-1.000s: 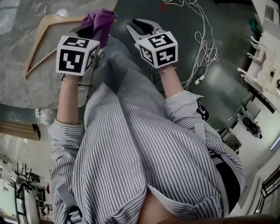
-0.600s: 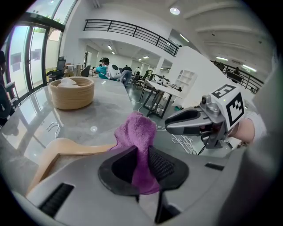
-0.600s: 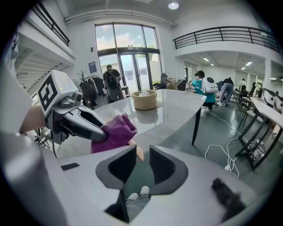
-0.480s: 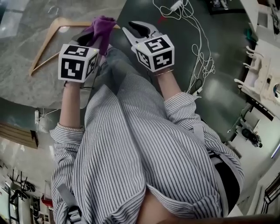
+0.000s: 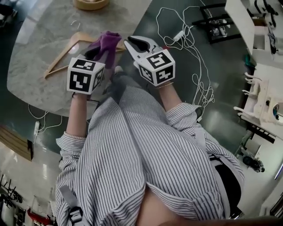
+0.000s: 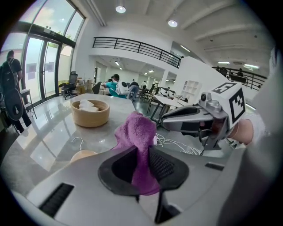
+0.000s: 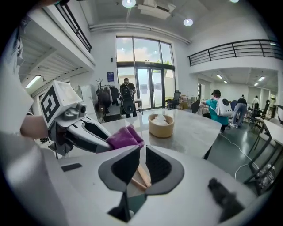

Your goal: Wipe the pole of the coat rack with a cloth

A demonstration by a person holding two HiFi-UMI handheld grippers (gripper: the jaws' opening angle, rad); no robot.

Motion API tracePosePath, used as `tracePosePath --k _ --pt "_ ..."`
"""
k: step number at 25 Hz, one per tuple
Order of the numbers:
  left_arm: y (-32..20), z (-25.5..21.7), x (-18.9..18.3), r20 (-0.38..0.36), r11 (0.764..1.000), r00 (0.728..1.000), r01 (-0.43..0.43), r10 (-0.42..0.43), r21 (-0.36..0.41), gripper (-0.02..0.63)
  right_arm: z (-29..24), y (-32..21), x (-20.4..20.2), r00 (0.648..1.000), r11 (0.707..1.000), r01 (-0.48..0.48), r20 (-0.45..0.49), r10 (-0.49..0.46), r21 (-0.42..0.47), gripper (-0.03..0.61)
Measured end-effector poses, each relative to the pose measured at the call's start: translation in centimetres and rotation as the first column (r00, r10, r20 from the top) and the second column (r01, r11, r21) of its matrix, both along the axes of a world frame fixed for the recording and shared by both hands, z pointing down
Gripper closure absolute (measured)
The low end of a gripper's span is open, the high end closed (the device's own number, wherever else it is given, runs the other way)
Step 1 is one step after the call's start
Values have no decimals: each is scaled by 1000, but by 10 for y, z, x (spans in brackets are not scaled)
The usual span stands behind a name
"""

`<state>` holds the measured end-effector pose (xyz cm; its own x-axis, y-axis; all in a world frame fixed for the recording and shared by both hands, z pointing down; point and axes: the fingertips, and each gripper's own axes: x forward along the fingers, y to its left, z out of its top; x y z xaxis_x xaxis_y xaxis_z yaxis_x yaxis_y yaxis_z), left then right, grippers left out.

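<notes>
- Check the left hand-held gripper [image 6: 142, 164] first: jaws closed on the purple cloth [image 6: 136, 132], a loose fold standing up beyond the tips and the rest running back between the pads.
- Locate the cloth in the head view too: raised above the near edge of the counter [image 5: 40, 53], just left of the right hand-held gripper [image 5: 135, 43].
- Note the right hand-held gripper as empty: jaws just drawn in to a narrow gap, nothing between them, only the wooden hanger [image 5: 62, 56] on the counter showing through.
- Treat the step in hand as the carry to the coat rack, judging from both hand-held grippers raised clear of the counter with no pole nearby.
- Look for the pole before moving: none in the head view. Far off beside the glass doors, in the right gripper view, a rack hung with dark garments [image 7: 105, 95], not confirmed as the target.
- Hold the clamp firm during the carry; expect the soft cloth to slip if the pads relax.
- Present the free fold to the pole, not the jaw tips, to avoid scraping.
- Wrap the fold partly round the pole and stroke along its length in overlapping passes.
- Use the empty right hand-held gripper to steady the pole; expect a light rack to tip under side pressure.
- Steer clear of the white cables [image 5: 180, 34] on the floor to the right and of the bowl [image 5: 90, 3] at the far edge of the counter.
</notes>
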<state>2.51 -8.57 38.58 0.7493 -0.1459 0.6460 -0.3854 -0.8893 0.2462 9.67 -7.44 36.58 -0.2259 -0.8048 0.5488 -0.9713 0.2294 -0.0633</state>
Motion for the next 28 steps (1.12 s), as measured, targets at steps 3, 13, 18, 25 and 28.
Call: tracePosePath --k 3,13,18,25,28 --pt "-3 -9 -5 -23 999 999 39 -39 4 534 -19 -4 -4 999 997 32 1 -32 68 540" --pt "-31 -72 -17 -196 960 950 264 -242 94 534 -62 -22 -3 986 971 130 80 -149 200 552" --pt "-33 -106 -27 -304 921 898 368 -317 127 534 -114 -25 -3 958 933 116 209 -195 340 560" --pt "-38 -143 -39 -438 866 819 476 -371 155 534 -148 -29 -12 953 901 144 187 -237 409 561" --pt "-34 -143 -41 -440 858 813 489 -381 159 534 -148 -28 -16 948 893 163 184 -259 420 563"
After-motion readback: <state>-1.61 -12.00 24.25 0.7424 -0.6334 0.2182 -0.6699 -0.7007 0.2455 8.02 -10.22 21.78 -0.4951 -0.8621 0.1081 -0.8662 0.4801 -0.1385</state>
